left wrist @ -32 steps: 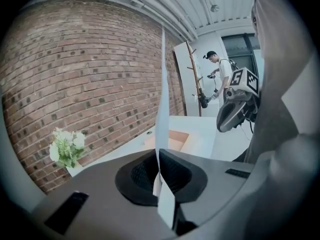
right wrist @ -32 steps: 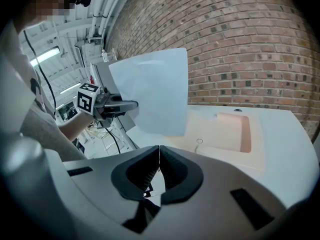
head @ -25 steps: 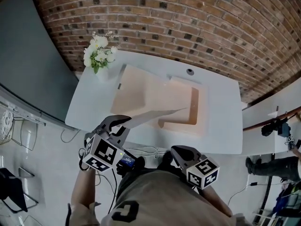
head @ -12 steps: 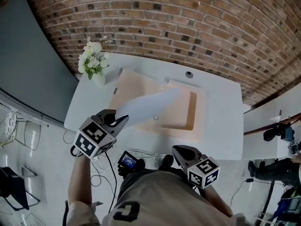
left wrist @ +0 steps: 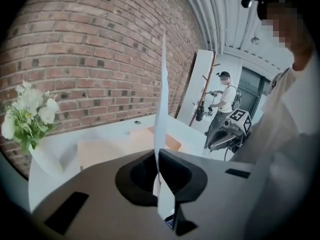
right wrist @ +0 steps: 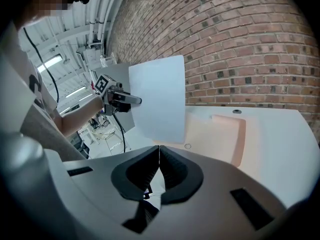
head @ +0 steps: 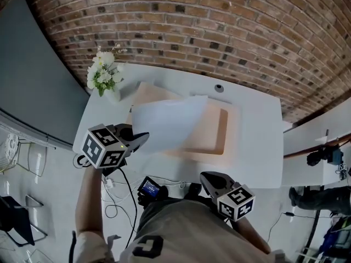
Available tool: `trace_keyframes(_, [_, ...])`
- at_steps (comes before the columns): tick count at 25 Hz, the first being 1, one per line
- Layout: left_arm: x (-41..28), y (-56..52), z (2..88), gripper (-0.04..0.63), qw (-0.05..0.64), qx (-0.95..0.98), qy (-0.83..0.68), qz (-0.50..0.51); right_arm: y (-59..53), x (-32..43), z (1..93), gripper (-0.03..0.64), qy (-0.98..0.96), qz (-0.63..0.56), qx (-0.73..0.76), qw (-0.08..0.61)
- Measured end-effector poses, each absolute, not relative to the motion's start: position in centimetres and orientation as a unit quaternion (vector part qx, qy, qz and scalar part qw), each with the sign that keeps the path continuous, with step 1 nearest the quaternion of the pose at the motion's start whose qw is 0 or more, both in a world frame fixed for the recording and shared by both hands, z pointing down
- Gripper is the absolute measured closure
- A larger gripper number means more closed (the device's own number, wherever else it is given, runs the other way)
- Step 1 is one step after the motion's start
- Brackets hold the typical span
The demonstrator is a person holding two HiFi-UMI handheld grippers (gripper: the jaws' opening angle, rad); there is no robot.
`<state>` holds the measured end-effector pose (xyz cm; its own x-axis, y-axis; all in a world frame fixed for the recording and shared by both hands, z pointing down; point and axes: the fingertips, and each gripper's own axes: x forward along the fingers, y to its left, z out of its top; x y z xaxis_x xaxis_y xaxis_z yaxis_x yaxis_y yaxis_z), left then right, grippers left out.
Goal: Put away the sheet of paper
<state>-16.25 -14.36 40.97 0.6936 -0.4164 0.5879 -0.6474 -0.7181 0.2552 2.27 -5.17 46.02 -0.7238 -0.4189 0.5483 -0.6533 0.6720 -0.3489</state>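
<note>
A white sheet of paper (head: 170,122) hangs in the air above the peach folder (head: 224,133) that lies open on the white table (head: 258,147). My left gripper (head: 140,139) is shut on the sheet's lower left corner, off the table's front left edge. In the left gripper view the sheet (left wrist: 161,104) shows edge-on, rising from the shut jaws (left wrist: 158,176). My right gripper (head: 207,177) sits low near my body, in front of the table, shut with nothing in it. From the right gripper view the sheet (right wrist: 160,104) faces me, and the left gripper (right wrist: 122,98) holds it.
A vase of white flowers (head: 103,73) stands at the table's far left corner. A round cable hole (head: 219,87) sits near the back edge, under the brick wall (head: 219,26). Cables and a small device (head: 148,187) lie on the floor by my feet.
The left gripper has swung left and up with the sheet. The paper has lifted off the folder and turned from nearly flat to upright, broad side showing. The right gripper has stayed put.
</note>
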Motion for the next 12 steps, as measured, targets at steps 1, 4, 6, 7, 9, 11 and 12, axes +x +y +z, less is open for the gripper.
trace_keyframes(1, [-16.3, -14.5, 41.3, 0.58, 0.242, 0.89, -0.293, 0.251, -5.1, 2.3, 46.1, 0.594, -0.887, 0.27, 0.303, 0.219])
trace_keyframes(4, [-16.6, -14.9, 42.3, 0.58, 0.28, 0.886, -0.279, 0.241, -5.0, 2.4, 46.3, 0.594, -0.883, 0.275, 0.309, 0.22])
trace_keyframes(6, [-16.8, -15.4, 43.2, 0.58, 0.301, 0.881, -0.272, 0.243, -5.1, 2.6, 46.3, 0.594, -0.881, 0.277, 0.314, 0.22])
trace_keyframes(7, [-17.0, -15.6, 43.8, 0.581, 0.309, 0.878, -0.269, 0.247, -5.0, 2.6, 46.3, 0.594, -0.88, 0.278, 0.316, 0.22])
trace_keyframes(9, [-17.3, -16.2, 45.2, 0.58, 0.324, 0.871, -0.264, 0.257, -5.0, 2.5, 46.4, 0.594, -0.879, 0.278, 0.318, 0.221])
trace_keyframes(11, [-17.7, -16.9, 46.5, 0.58, 0.335, 0.866, -0.261, 0.263, -4.9, 2.4, 46.4, 0.594, -0.879, 0.276, 0.32, 0.223])
trace_keyframes(12, [-17.7, -17.2, 47.0, 0.58, 0.34, 0.864, -0.26, 0.264, -4.9, 2.4, 46.4, 0.594, -0.878, 0.275, 0.321, 0.223])
